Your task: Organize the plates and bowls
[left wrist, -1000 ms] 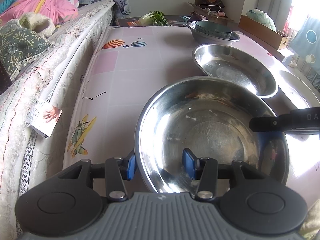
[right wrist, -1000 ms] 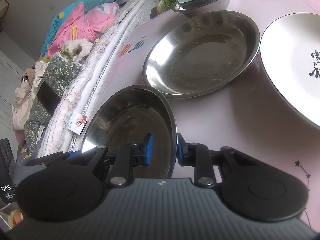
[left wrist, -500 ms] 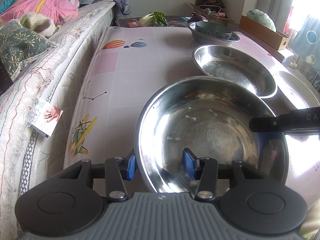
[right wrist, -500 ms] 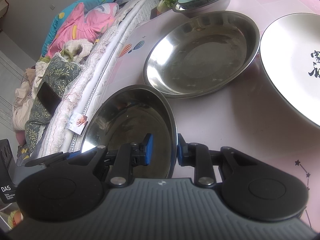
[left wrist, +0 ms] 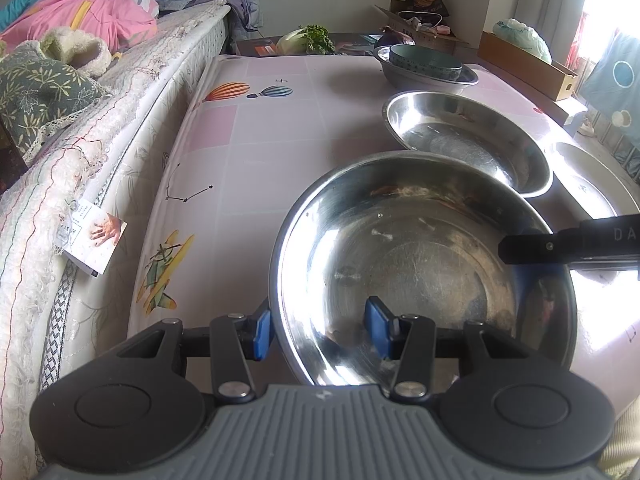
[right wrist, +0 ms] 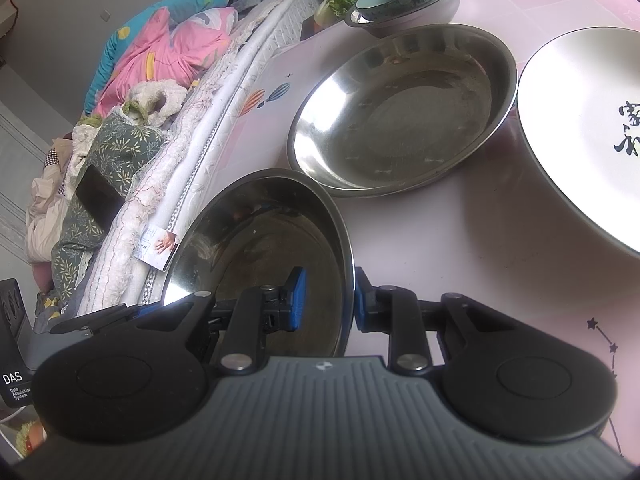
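1. Steel is what both tools are working on: a wide, shallow steel bowl point(left wrist: 424, 264) sits at the near edge of the table point(left wrist: 256, 148), closest to the person.
2. The left tool point(left wrist: 318, 330) straddles the bowl's near-left rim, one blue pad outside the wall and one inside. A gap shows on the inner side, so I read its jaws as open around the rim, not pinching it.
3. The right tool point(right wrist: 326, 300) has the same bowl's right rim between its pads, which stand close together on either side of the thin wall. That looks like a closed grip on the rim.
4. The bowl appears tipped in the right wrist view, with the gripped rim raised. Whether its base is clear of the table I cannot tell.
5. The relation that matters: a second steel bowl point(left wrist: 468, 140) lies straight ahead of the held one, farther from the person, their rims almost touching. Stacking would mean carrying the held bowl forward.
6. Beyond the second bowl stands a patterned ceramic bowl point(left wrist: 426, 62) nested in a steel basin point(right wrist: 424, 0). A white plate point(right wrist: 580, 128) lies to the right, nearer the right hand.
7. Both tools share the bowl, but only the right one seems to bear it.
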A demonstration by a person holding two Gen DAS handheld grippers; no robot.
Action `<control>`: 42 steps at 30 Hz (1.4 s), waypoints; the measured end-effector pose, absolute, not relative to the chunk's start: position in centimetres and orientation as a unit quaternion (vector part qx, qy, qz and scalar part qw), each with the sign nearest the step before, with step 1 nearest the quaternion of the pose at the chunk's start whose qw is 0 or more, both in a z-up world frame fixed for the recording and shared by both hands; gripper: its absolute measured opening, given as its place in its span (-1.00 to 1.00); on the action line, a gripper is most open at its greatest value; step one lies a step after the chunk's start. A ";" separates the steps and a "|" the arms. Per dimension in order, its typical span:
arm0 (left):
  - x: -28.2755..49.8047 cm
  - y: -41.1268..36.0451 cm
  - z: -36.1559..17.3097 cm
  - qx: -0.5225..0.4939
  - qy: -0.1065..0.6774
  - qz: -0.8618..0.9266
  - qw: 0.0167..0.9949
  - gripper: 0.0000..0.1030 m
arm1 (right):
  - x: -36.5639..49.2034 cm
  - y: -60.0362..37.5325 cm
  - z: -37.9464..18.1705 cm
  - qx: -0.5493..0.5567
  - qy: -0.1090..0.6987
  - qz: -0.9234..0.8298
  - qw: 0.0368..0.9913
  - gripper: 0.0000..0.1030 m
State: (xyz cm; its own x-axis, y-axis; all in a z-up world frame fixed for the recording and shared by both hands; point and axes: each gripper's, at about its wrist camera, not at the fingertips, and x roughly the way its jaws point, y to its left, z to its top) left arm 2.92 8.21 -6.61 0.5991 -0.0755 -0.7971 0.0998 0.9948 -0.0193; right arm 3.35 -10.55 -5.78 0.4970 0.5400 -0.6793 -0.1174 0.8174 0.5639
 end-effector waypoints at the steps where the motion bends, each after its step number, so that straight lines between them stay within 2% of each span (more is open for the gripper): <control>1: 2.9 8.2 -6.6 0.014 0.445 -0.049 0.894 -0.07 | 3.3 -10.6 -5.7 0.229 0.461 0.197 0.834 -0.54; 25: 3.1 5.9 -4.5 0.026 0.419 -0.060 0.906 -0.07 | 2.1 -13.2 -3.8 0.246 0.435 0.186 0.846 -0.54; 42: 7.6 2.8 -2.4 0.031 0.395 -0.088 0.914 -0.07 | 4.7 -17.0 -1.7 0.263 0.412 0.159 0.858 -0.54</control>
